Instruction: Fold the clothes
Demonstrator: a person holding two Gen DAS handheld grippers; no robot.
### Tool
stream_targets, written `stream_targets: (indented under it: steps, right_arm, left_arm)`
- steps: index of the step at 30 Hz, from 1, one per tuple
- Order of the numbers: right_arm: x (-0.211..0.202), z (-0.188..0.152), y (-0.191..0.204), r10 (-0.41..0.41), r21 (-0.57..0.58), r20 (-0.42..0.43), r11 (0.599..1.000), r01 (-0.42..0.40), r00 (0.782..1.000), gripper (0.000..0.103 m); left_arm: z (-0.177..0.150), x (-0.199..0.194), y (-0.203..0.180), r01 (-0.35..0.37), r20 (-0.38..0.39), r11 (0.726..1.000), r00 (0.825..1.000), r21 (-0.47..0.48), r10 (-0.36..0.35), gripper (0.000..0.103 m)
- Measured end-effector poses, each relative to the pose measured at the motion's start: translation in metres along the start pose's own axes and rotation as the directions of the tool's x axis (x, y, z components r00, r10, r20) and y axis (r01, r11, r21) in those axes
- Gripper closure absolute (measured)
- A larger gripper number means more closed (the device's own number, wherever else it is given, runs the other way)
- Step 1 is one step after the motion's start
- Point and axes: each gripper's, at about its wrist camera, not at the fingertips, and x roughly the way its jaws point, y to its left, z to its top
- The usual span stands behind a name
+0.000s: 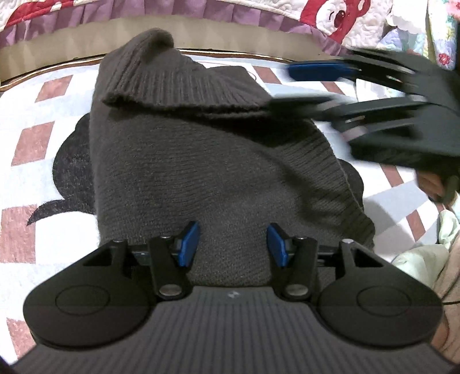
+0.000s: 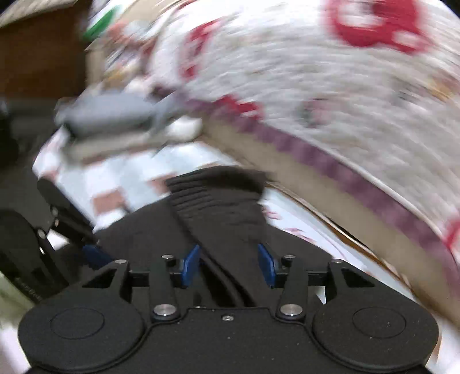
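Note:
A dark grey-brown knit sweater [image 1: 201,161] lies folded on a white and pink checked mat [image 1: 34,120]. Its ribbed hem [image 1: 184,95] is turned over at the far end. My left gripper [image 1: 233,244] hovers open over the near edge of the sweater, with nothing between its blue pads. My right gripper [image 1: 299,87] comes in from the upper right, blurred, its jaws apart beside the ribbed fold. In the right wrist view the right gripper [image 2: 228,269] is open with a ribbed strip of the sweater [image 2: 218,207] lying between and beyond its fingers. Part of my left gripper [image 2: 86,253] shows at the left.
A quilt with red cartoon prints and a purple frill [image 1: 201,11] hangs along the far side of the mat. Pale green cloth [image 1: 425,253] and a person's hand [image 1: 431,184] are at the right. A brown cabinet [image 2: 40,51] and a blurred grey object [image 2: 109,112] stand beyond the mat.

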Motion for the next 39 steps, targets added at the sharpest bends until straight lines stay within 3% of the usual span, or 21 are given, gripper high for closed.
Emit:
stream_targets:
  steps: [3, 4, 5, 6, 7, 10, 14, 17, 18, 21, 23, 26, 27, 29, 32, 34, 36, 38, 39]
  right_arm:
    - [0.043, 0.010, 0.016, -0.011, -0.146, -0.070, 0.989, 0.000, 0.997, 0.050]
    - [0.054, 0.012, 0.023, -0.056, -0.208, -0.074, 0.977, 0.040, 0.996, 0.052]
    - [0.059, 0.014, 0.024, -0.076, -0.238, -0.057, 0.969, 0.060, 0.996, 0.059]
    - [0.064, 0.016, 0.025, -0.094, -0.266, -0.038, 0.961, 0.081, 0.995, 0.090]
    - [0.064, 0.020, 0.018, -0.090, -0.228, -0.031, 0.970, 0.081, 0.995, 0.095]
    - [0.054, 0.025, -0.014, -0.094, -0.031, 0.016, 0.995, 0.095, 0.995, 0.095]
    - [0.045, 0.017, -0.055, -0.183, 0.162, -0.009, 0.970, 0.182, 0.983, 0.095]
    - [0.055, 0.003, -0.100, -0.193, 0.404, -0.091, 0.890, 0.213, 0.977, 0.095]
    - [0.059, -0.010, -0.118, -0.165, 0.522, -0.108, 0.830, 0.197, 0.980, 0.095]
    - [0.072, -0.053, -0.145, -0.061, 0.732, -0.143, 0.665, 0.147, 0.988, 0.094]
    - [0.065, -0.064, -0.145, -0.059, 0.769, -0.104, 0.628, 0.118, 0.993, 0.094]
    - [0.054, -0.064, -0.136, -0.120, 0.751, -0.134, 0.635, 0.180, 0.984, 0.085]
    - [0.049, -0.064, -0.134, -0.145, 0.746, -0.151, 0.633, 0.209, 0.978, 0.075]
    - [0.038, -0.065, -0.133, -0.149, 0.749, -0.136, 0.631, 0.200, 0.980, 0.071]
    - [0.014, -0.081, -0.122, 0.017, 0.810, -0.048, 0.585, 0.028, 0.999, 0.043]
    - [0.003, -0.098, -0.102, 0.154, 0.836, -0.013, 0.544, -0.074, 0.988, 0.040]
    - [-0.002, -0.117, -0.078, 0.232, 0.859, -0.037, 0.505, -0.088, 0.972, 0.033]
    - [-0.005, -0.136, -0.053, 0.302, 0.870, -0.071, 0.485, -0.089, 0.951, 0.033]
    - [-0.009, -0.142, -0.045, 0.296, 0.871, -0.056, 0.481, -0.098, 0.954, 0.036]
  left_arm:
    - [-0.003, -0.003, 0.004, 0.017, 0.014, 1.000, 1.000, -0.008, -0.017, 0.052]
    - [-0.003, -0.004, 0.005, 0.022, 0.018, 1.000, 1.000, -0.013, -0.021, 0.052]
    - [-0.004, -0.005, 0.007, 0.027, 0.023, 0.999, 0.999, -0.022, -0.027, 0.052]
    - [-0.005, -0.006, 0.008, 0.034, 0.028, 0.999, 0.999, -0.032, -0.033, 0.052]
    - [-0.004, -0.006, 0.009, 0.040, 0.026, 0.998, 0.999, -0.042, -0.039, 0.052]
    - [-0.002, -0.006, 0.012, 0.056, 0.019, 0.996, 0.998, -0.073, -0.055, 0.052]
    - [0.001, -0.006, 0.016, 0.078, 0.011, 0.990, 0.997, -0.114, -0.077, 0.052]
    - [0.003, -0.006, 0.019, 0.094, 0.006, 0.985, 0.996, -0.145, -0.094, 0.052]
    - [0.002, -0.006, 0.020, 0.100, 0.011, 0.983, 0.995, -0.151, -0.100, 0.052]
    - [-0.001, -0.004, 0.022, 0.120, 0.027, 0.979, 0.993, -0.167, -0.117, 0.052]
    - [-0.003, -0.003, 0.023, 0.133, 0.038, 0.975, 0.991, -0.176, -0.128, 0.052]
    - [-0.002, -0.003, 0.014, 0.105, 0.027, 0.988, 0.994, -0.115, -0.102, 0.052]
    - [-0.001, -0.002, 0.011, 0.094, 0.023, 0.991, 0.995, -0.099, -0.092, 0.052]
    - [0.001, -0.002, 0.011, 0.092, 0.018, 0.991, 0.996, -0.098, -0.091, 0.052]
    - [0.004, -0.002, 0.016, 0.102, 0.015, 0.990, 0.995, -0.103, -0.101, 0.052]
    - [0.002, -0.001, 0.018, 0.107, 0.019, 0.989, 0.994, -0.100, -0.105, 0.052]
    - [0.001, 0.000, 0.018, 0.101, 0.023, 0.989, 0.995, -0.103, -0.099, 0.051]
    - [0.005, 0.002, 0.015, 0.087, 0.018, 0.990, 0.996, -0.108, -0.085, 0.050]
    - [0.006, 0.002, 0.013, 0.080, 0.012, 0.992, 0.997, -0.102, -0.079, 0.050]
